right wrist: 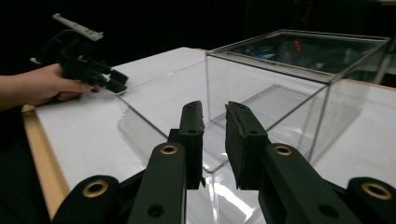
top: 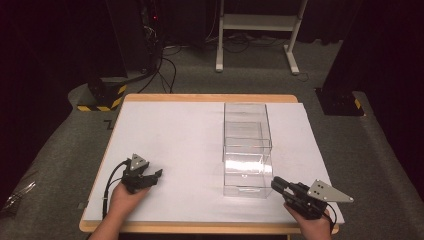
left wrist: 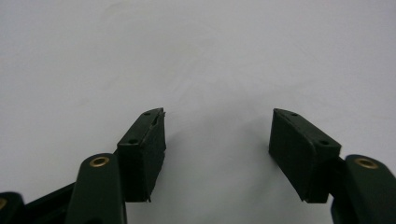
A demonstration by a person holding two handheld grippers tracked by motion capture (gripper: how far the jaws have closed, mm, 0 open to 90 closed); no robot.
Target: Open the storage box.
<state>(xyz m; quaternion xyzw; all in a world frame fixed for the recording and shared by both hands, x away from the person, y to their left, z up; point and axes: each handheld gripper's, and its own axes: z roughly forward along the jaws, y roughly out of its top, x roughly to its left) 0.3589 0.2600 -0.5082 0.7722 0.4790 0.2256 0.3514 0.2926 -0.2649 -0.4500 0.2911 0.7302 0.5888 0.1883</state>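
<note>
A clear plastic box [top: 247, 150] is seen standing right of centre on the white-covered tabletop [top: 170, 135], w/ nothing visible inside it. The left gripper [top: 156, 174], held low near the front-left edge, is shown w/ fingers [left wrist: 144, 149] spread wide and empty over bare white surface. The right gripper [top: 276, 184] is pointed at the box's near corner, fingers [right wrist: 194, 135] nearly closed w/ a narrow gap, nothing gripped.
</note>
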